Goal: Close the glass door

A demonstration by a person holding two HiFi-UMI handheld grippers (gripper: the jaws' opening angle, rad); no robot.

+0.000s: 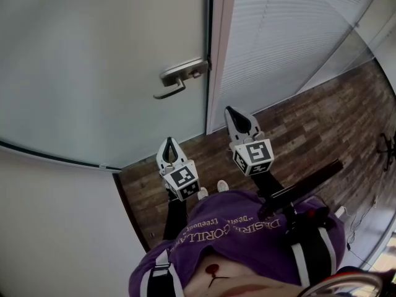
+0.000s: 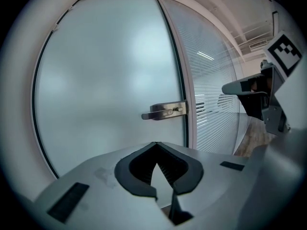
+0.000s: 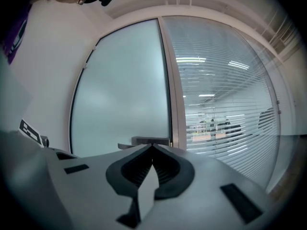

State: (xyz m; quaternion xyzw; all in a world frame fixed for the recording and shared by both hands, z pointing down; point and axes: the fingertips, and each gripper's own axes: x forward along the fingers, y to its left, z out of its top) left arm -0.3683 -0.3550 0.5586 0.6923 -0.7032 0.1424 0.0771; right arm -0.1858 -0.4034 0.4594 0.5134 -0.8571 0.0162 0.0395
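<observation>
Frosted glass door (image 1: 93, 60) blurs everything behind; left gripper (image 1: 169, 140), right gripper (image 1: 230, 111): jaws pressed together.

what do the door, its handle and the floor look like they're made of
Door: frosted glass, matte pale grey-green; light comes through but nothing shows behind it.
Handle: metal, likely brushed steel; silver with a dull sheen.
Floor: dark wood-look planks with grain and seams; real wood or laminate cannot be told.
</observation>
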